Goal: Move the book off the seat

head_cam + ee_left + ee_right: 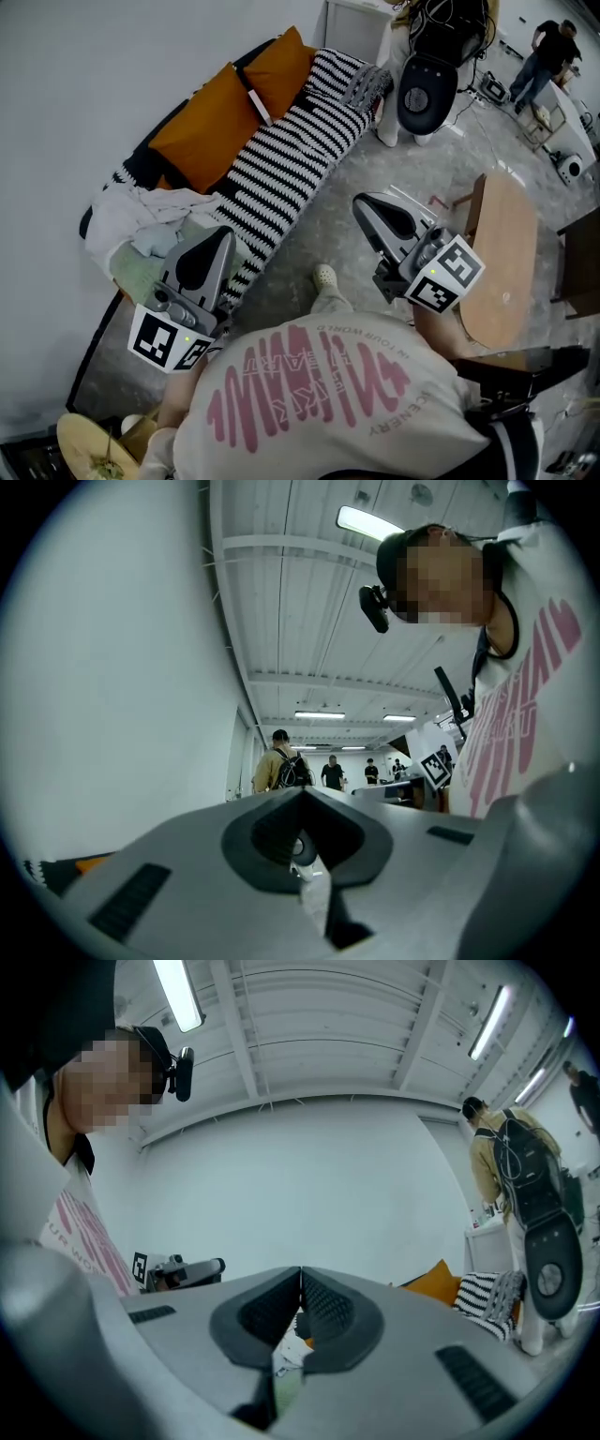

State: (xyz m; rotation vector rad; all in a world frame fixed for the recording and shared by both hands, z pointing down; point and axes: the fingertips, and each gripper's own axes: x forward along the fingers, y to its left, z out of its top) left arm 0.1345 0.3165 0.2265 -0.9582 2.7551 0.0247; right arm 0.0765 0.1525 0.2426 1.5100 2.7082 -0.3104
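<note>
On striped sofa: 1 book between 2 orange cushions; left claw, right claw both pressed together, empty.

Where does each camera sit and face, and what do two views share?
Head view: head-mounted, steeply down at the sofa; shirt, left tool, right tool show.
Left gripper view: on left tool, up toward the ceiling; shirt shows.
Right gripper view: on right tool, toward the wall; shirt shows.
Shared: head and right gripper views show the orange cushion.
</note>
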